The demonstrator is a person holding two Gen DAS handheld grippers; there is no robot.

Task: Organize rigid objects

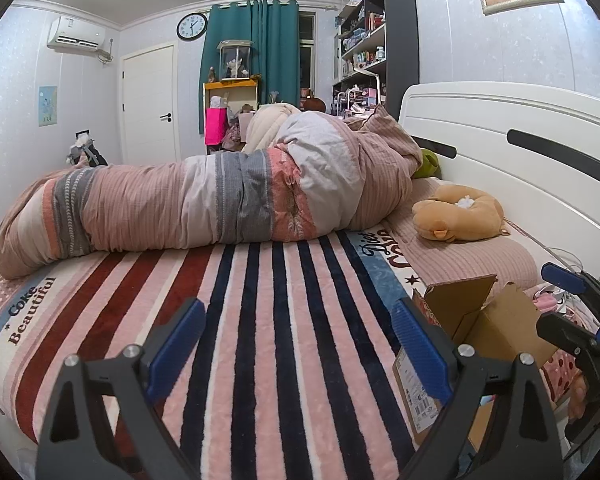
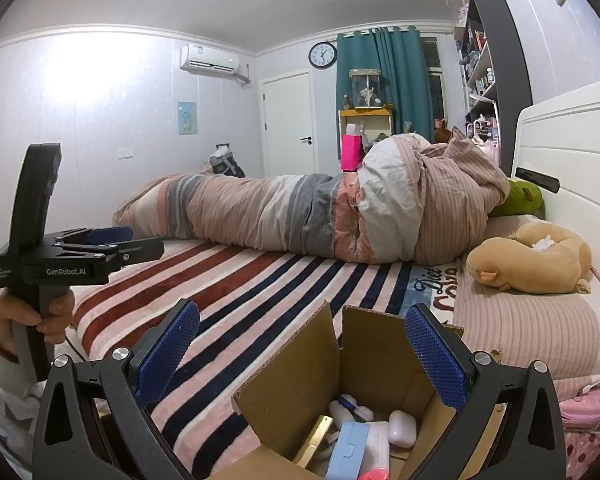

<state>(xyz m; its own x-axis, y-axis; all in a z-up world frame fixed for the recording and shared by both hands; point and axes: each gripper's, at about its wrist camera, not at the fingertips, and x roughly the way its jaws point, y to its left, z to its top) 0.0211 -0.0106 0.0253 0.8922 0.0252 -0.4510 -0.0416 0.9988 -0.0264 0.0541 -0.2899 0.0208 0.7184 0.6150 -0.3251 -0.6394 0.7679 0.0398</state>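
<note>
An open cardboard box (image 2: 300,376) sits on the striped blanket at the bed's near edge. It holds several small rigid items: a white earbud case (image 2: 402,428), a light blue case (image 2: 350,452), a gold bar and a pink piece. My right gripper (image 2: 300,356) is open and empty, held just above the box's opening. My left gripper (image 1: 300,344) is open and empty over the striped blanket, left of the box (image 1: 492,320). The left gripper also shows in the right wrist view (image 2: 112,236), held by a hand. The right gripper shows at the left wrist view's right edge (image 1: 572,288).
A rolled quilt (image 1: 220,200) lies across the bed's far side. A tan plush toy (image 1: 456,216) and a green plush (image 1: 428,164) lie by the white headboard (image 1: 500,136). Pink items (image 2: 584,404) lie right of the box. Shelves, door and curtain stand beyond.
</note>
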